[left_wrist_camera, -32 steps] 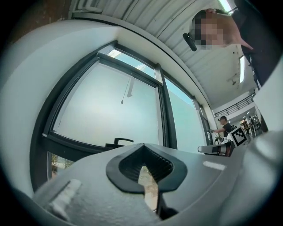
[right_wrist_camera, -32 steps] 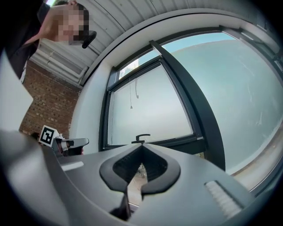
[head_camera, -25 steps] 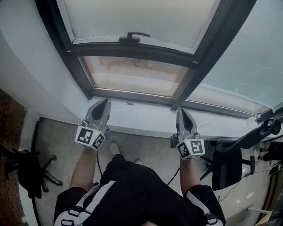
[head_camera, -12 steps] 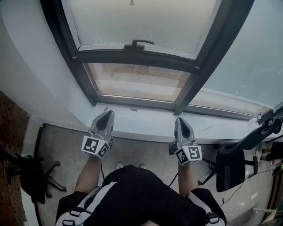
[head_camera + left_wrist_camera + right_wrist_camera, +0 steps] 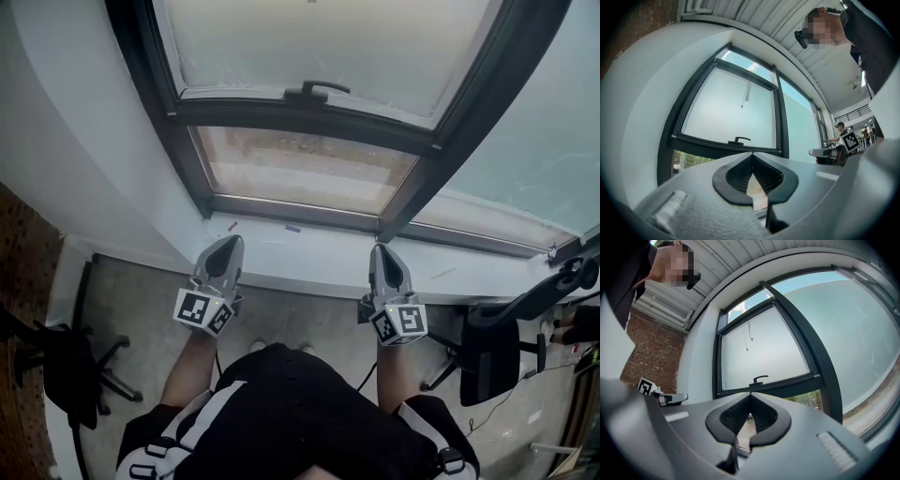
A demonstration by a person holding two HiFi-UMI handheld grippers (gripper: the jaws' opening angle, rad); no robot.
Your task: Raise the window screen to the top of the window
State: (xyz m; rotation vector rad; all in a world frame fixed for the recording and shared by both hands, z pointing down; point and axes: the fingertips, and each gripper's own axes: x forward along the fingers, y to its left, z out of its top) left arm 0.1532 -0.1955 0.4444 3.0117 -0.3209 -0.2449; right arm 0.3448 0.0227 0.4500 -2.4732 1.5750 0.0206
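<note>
- well back from the glass, the left gripper (image 5: 228,243) and the right gripper (image 5: 383,250) are hanging over the front edge of the white window sill (image 5: 319,251), each with its jaws clenched together on nothing.
- the pale translucent window screen (image 5: 319,37) is sitting partway down the dark metal window frame (image 5: 159,122). its dark bottom rail (image 5: 300,114) is carrying a black curved handle (image 5: 317,90), and a blurred brownish strip of outdoors is showing under the rail.
- the sill is lying between both grippers and that rail.
- a black office chair on castors (image 5: 56,361) is standing at the left near the red brick wall (image 5: 19,253), and a second black chair (image 5: 492,342) is standing at the right.
- the head view's top edge is cutting off the screen's upper end, and the person's black top with white stripes (image 5: 281,412) is covering the floor beneath.
- a distant second person (image 5: 839,133) is showing too small to make out.
- the only print showing is the black-and-white square markers on the grippers' cubes (image 5: 202,311).
</note>
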